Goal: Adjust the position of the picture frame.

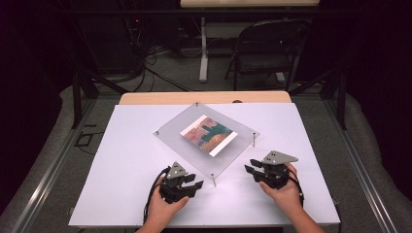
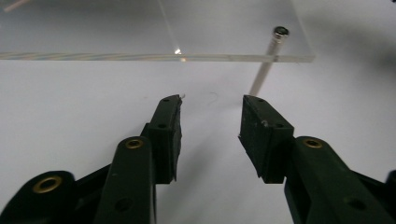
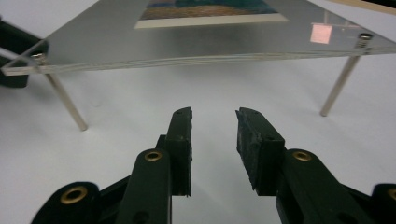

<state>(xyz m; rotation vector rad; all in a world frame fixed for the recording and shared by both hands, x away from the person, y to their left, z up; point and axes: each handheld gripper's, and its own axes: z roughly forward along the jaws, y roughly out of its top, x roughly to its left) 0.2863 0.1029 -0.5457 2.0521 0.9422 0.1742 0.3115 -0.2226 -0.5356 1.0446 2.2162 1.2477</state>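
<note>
A clear acrylic plate [image 1: 175, 133] stands on thin metal legs over the white table, with a colourful picture card [image 1: 209, 134] lying on it. My left gripper [image 1: 191, 182] rests near the plate's near corner leg [image 1: 213, 179], open and empty. In the left gripper view the jaws [image 2: 211, 100] face the plate's edge [image 2: 140, 57] and one leg [image 2: 264, 74]. My right gripper [image 1: 252, 166] sits right of that corner, open and empty. In the right gripper view its jaws [image 3: 214, 112] point under the plate [image 3: 93, 42], and the card [image 3: 210, 11] shows on top.
The white table sheet [image 1: 121, 179] covers a wooden tabletop [image 1: 145, 98]. A dark folding chair [image 1: 265, 51] and a table leg [image 1: 204, 48] stand beyond the far edge. Metal rails [image 1: 43, 170] run along both sides of the table.
</note>
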